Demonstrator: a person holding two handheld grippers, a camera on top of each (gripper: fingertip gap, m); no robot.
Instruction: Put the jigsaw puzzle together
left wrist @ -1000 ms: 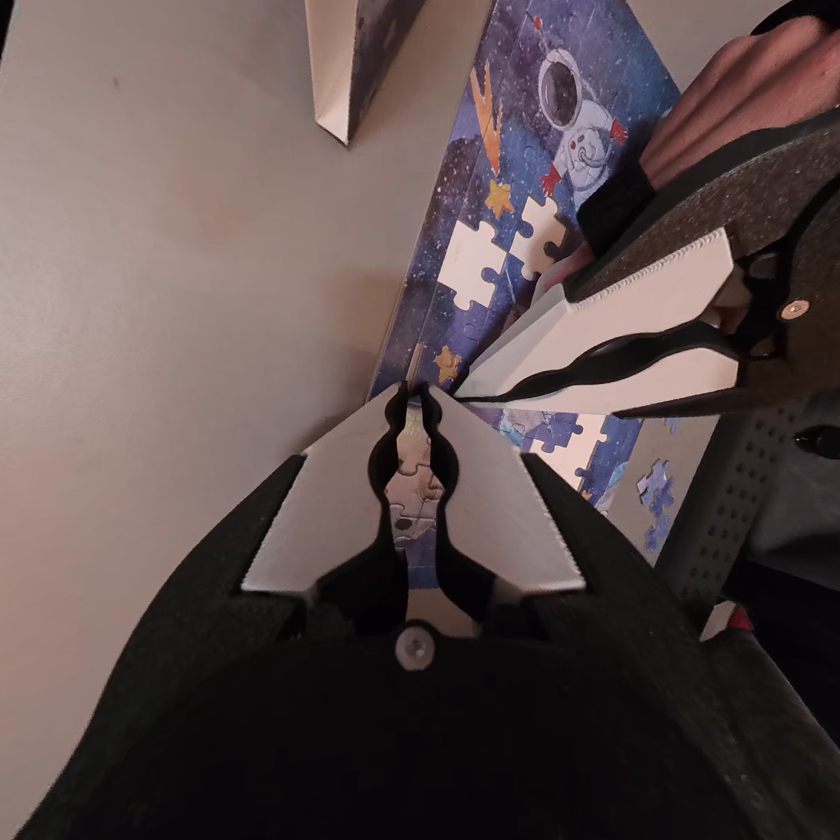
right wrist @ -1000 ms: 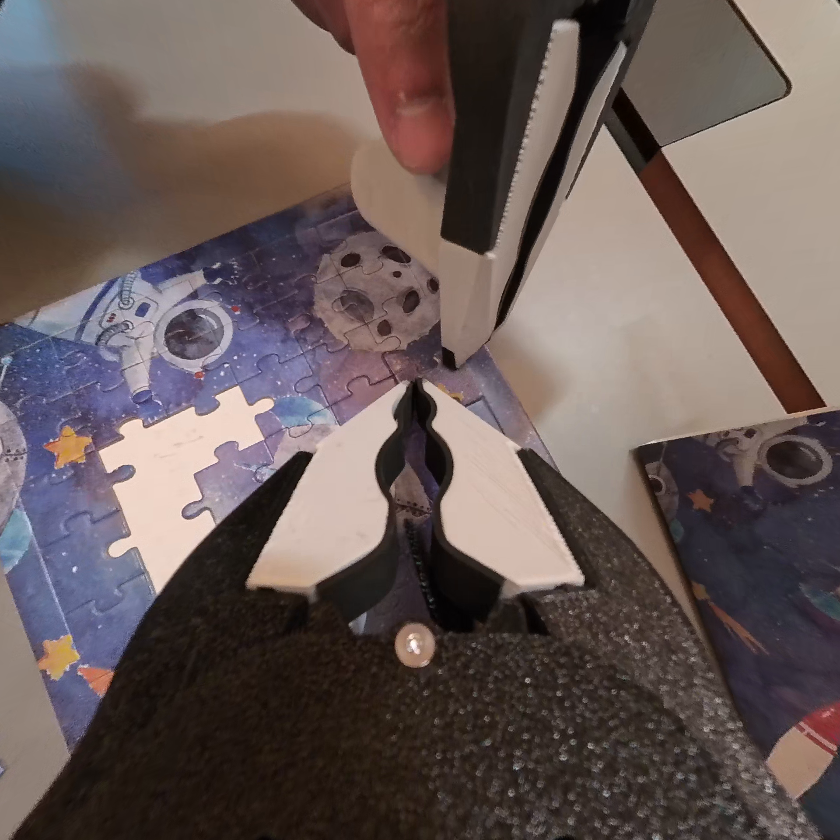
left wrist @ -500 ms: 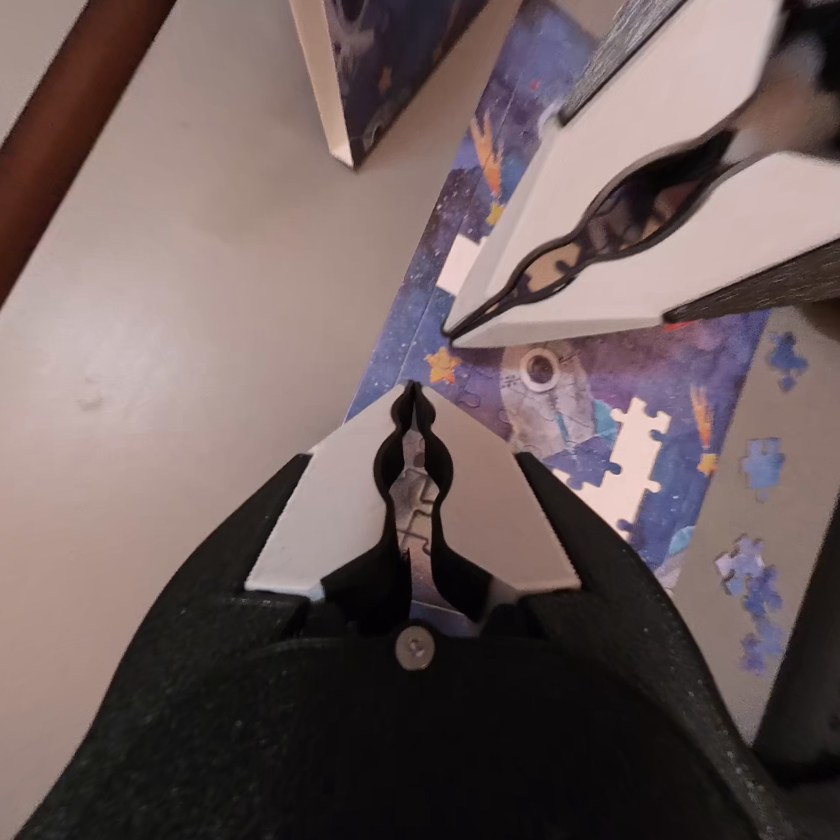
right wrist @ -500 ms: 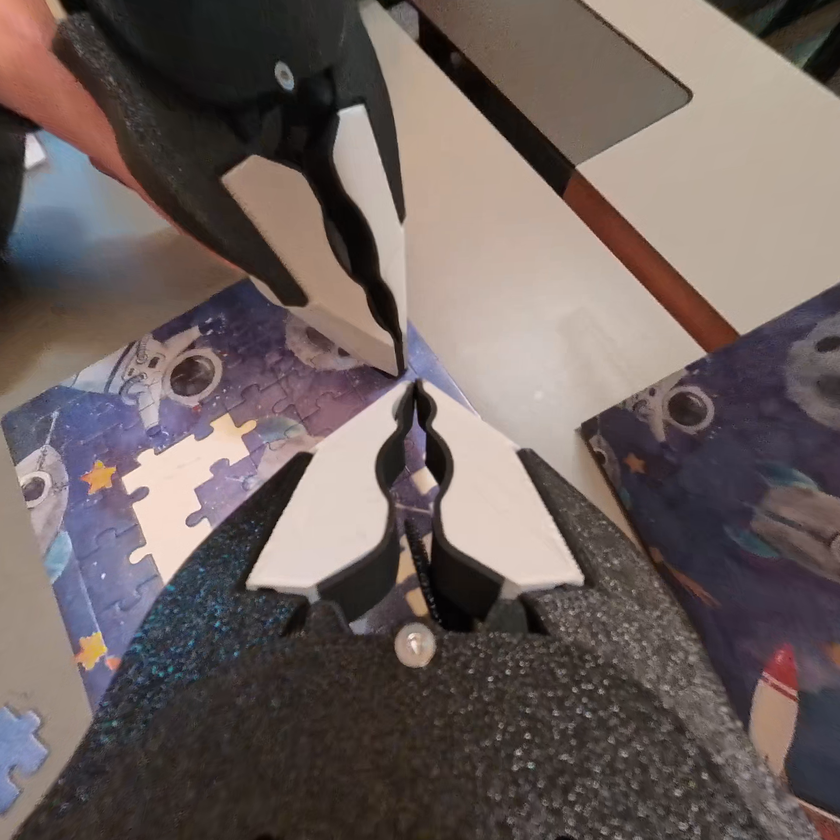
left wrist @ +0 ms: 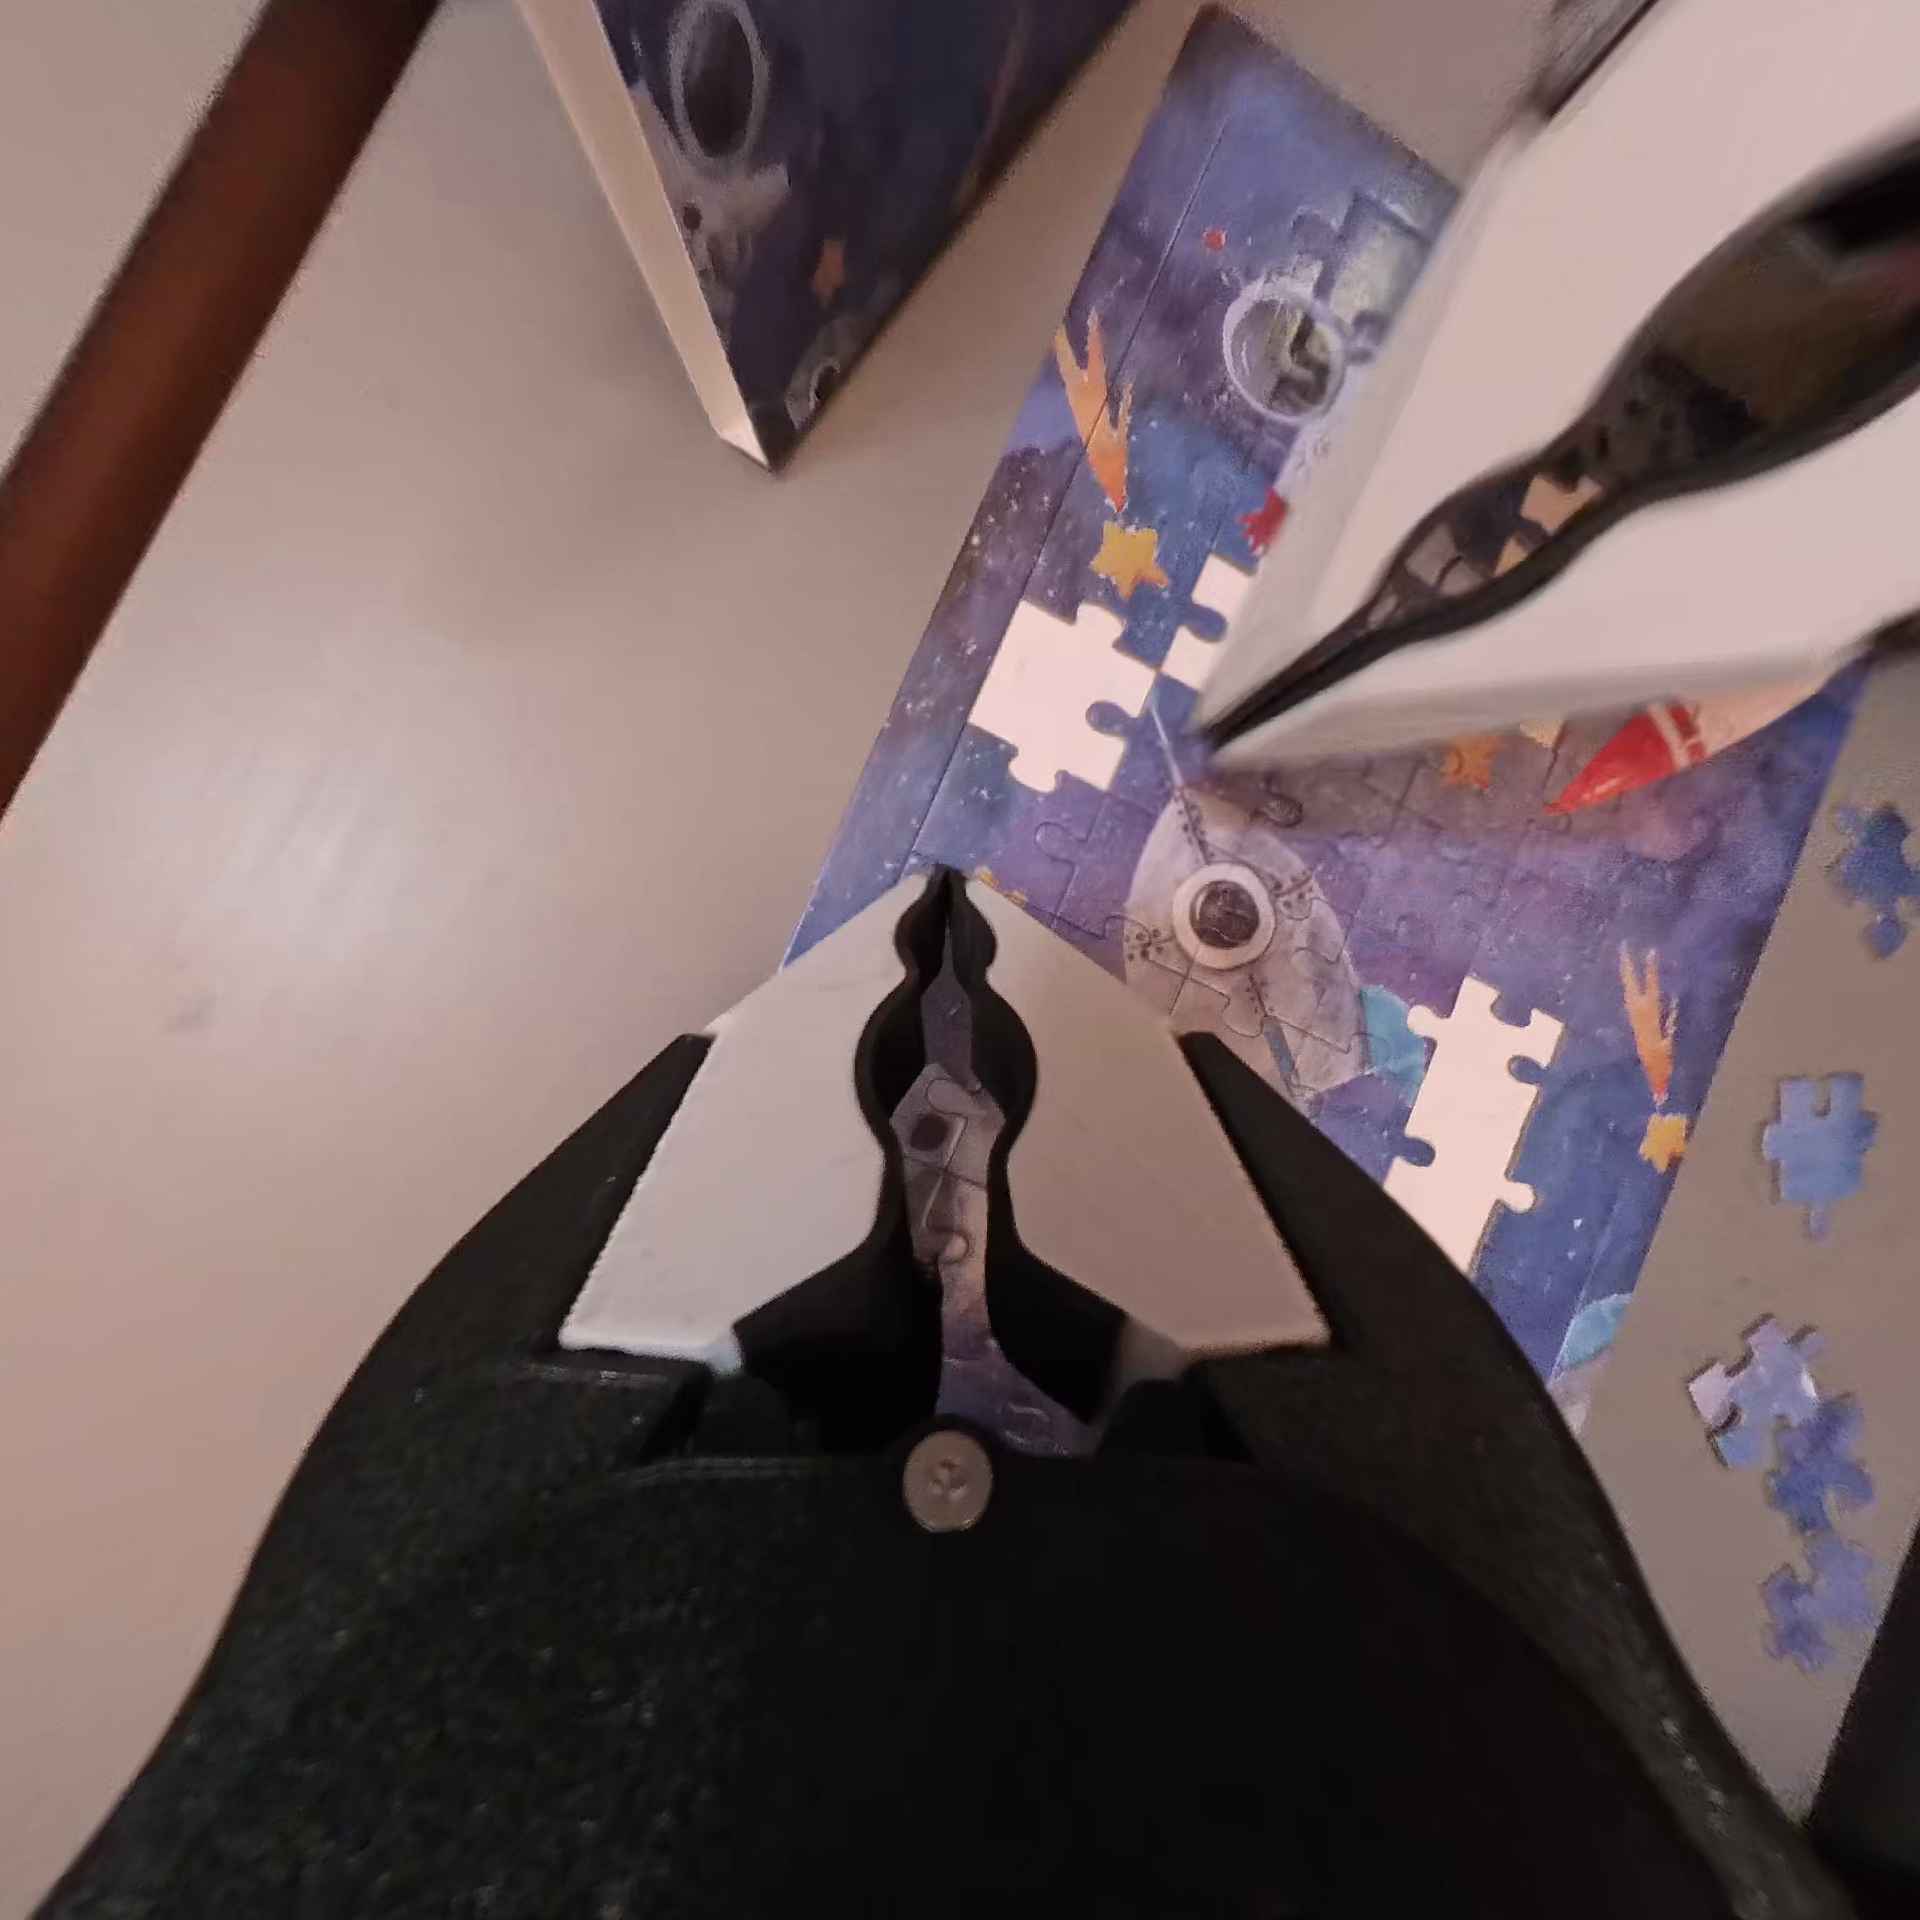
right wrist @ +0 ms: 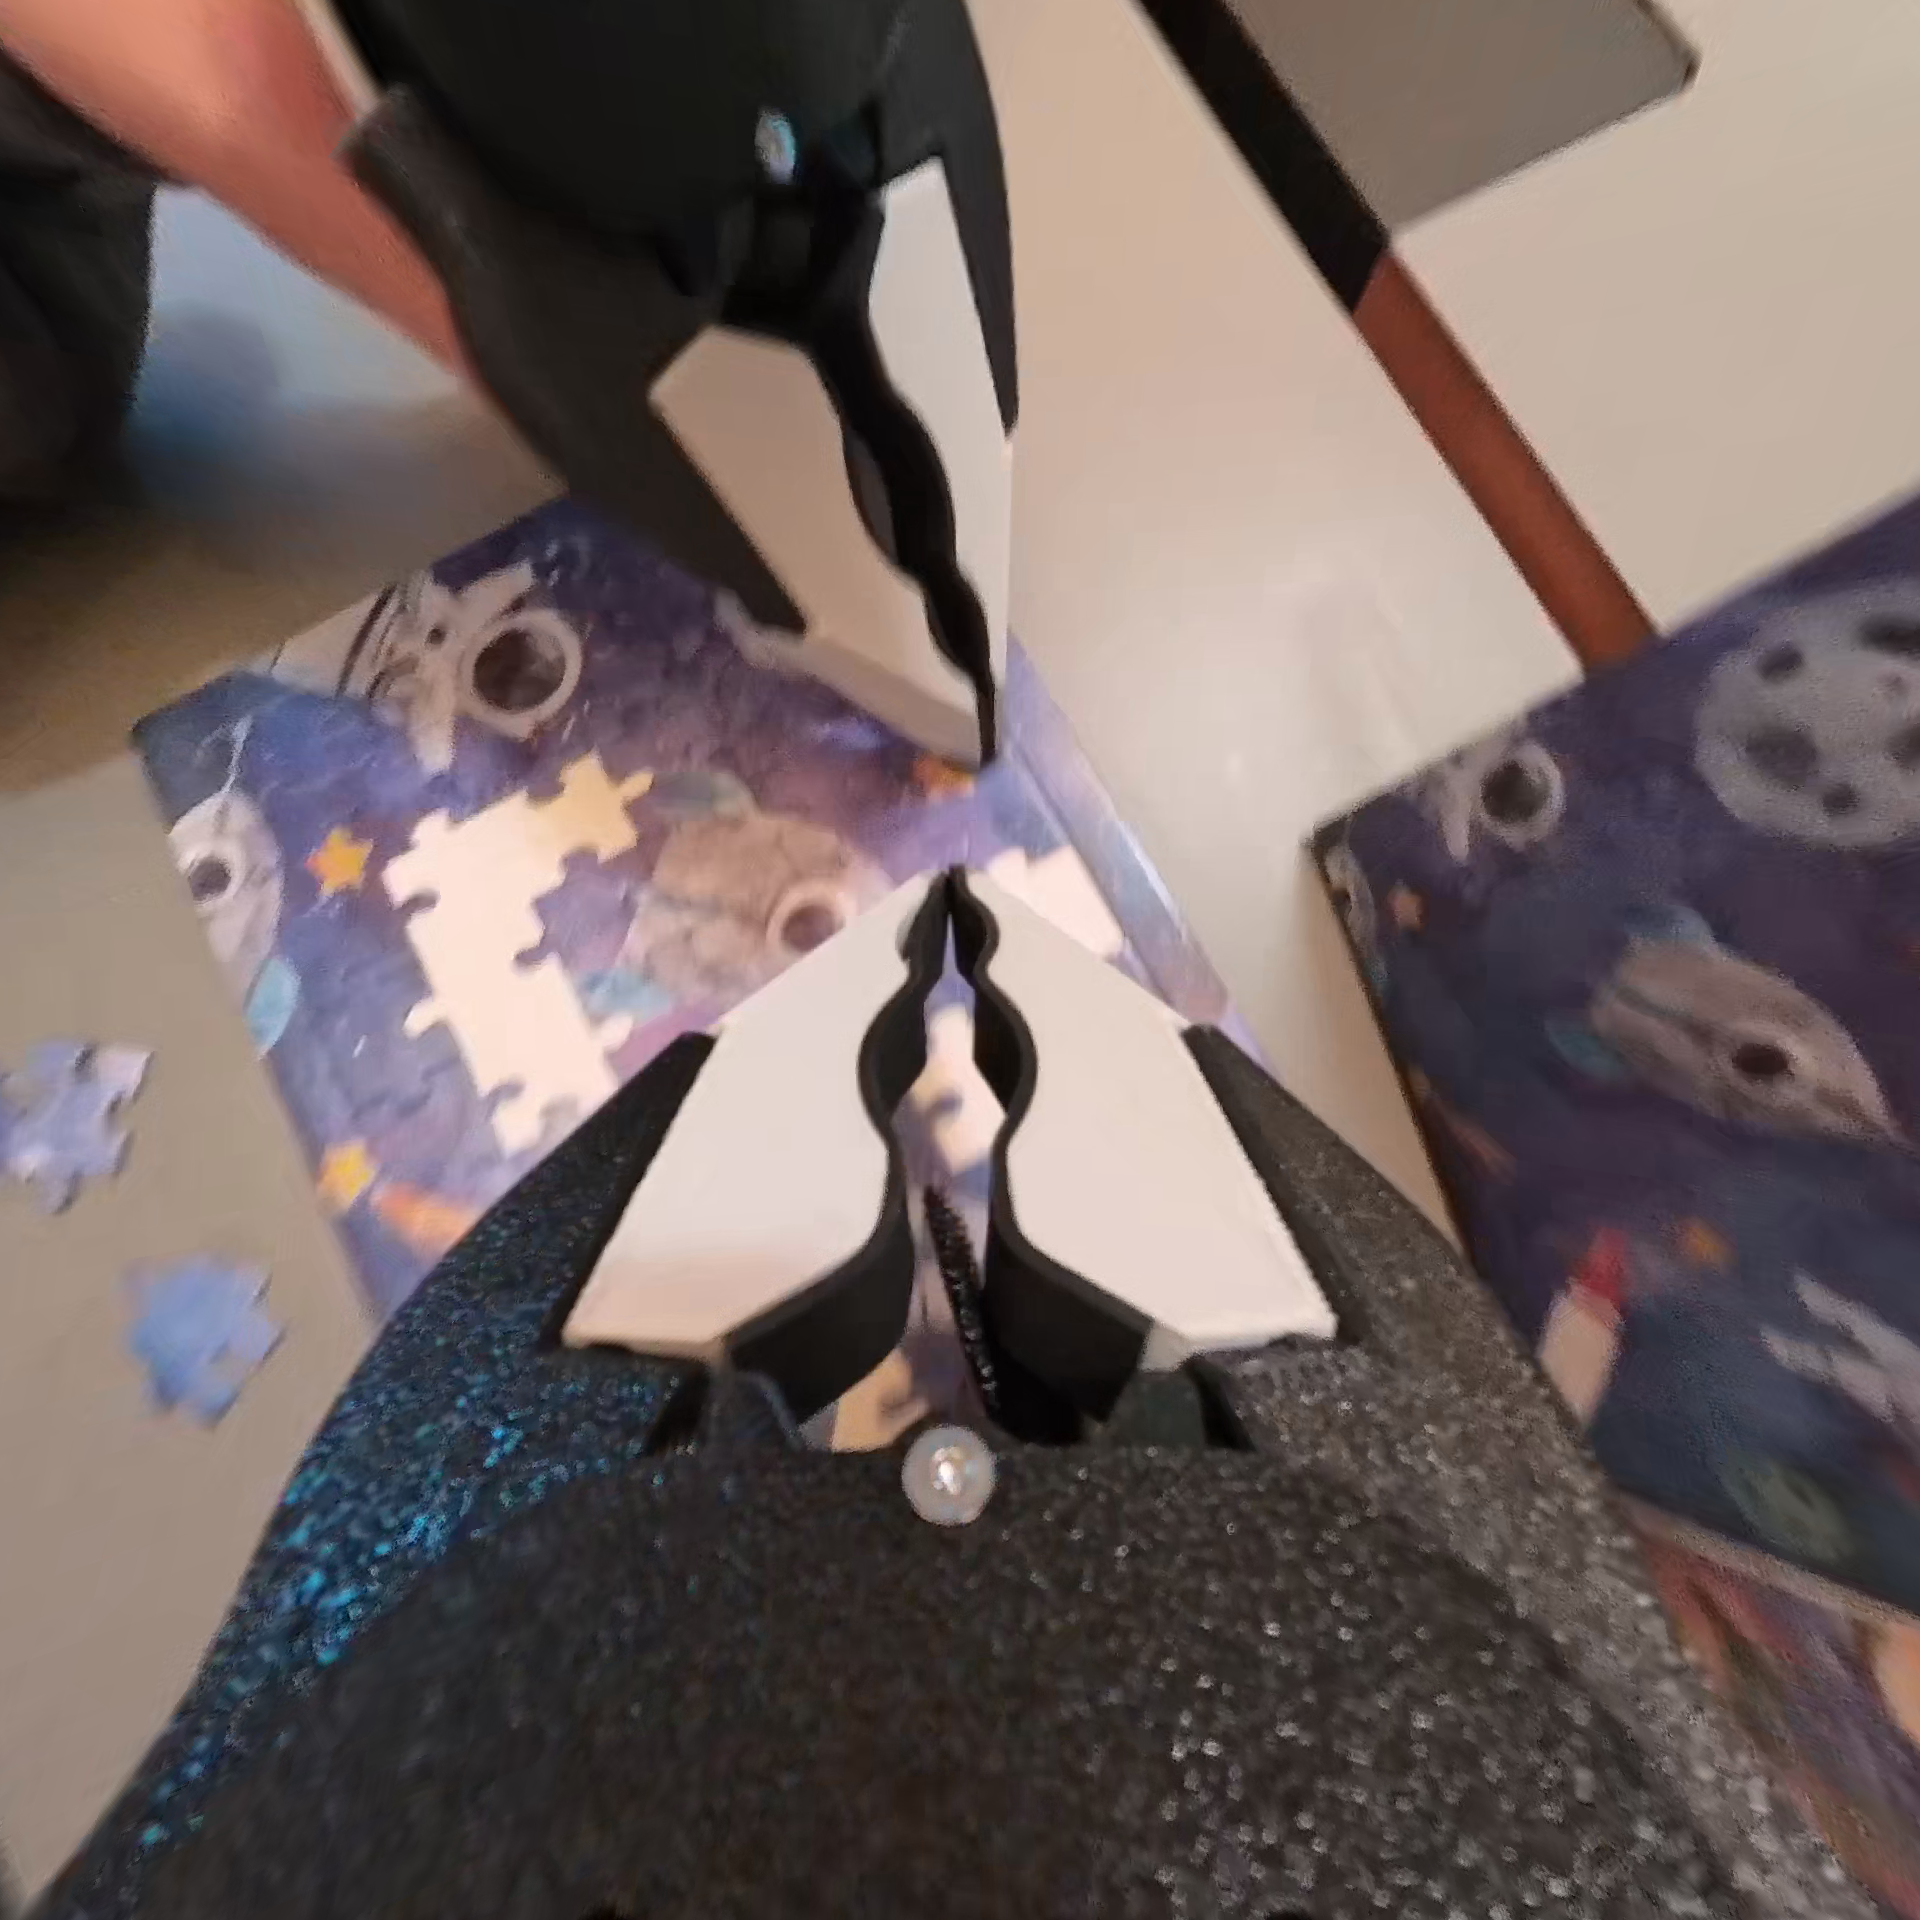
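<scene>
Purple-blue and nearly complete, the jigsaw puzzle (left wrist: 1299,862) lies flat on the pale table (left wrist: 416,727), its space picture broken by two bare gaps where pieces are missing: one toward the puzzle's far part (left wrist: 1060,686), one toward its near part (left wrist: 1475,1101). Several loose pieces (left wrist: 1818,1143) lie on the table just off one long edge of the puzzle. The puzzle box (left wrist: 790,187), printed with the same picture, sits on the table near the puzzle's other side, close to the table's brown edge strip (left wrist: 156,364).

The left gripper (left wrist: 948,883) is clenched, fingertips meeting with nothing between them, and hangs over a corner of the puzzle by its table-side edge. The right gripper (right wrist: 951,883) is likewise pressed closed and empty; in the left wrist view its tips (left wrist: 1210,727) hover just beside the far gap. Both views are blurred, so whether either gripper touches the puzzle surface cannot be told. A person's forearm (right wrist: 260,177) shows behind the left gripper in the right wrist view.
</scene>
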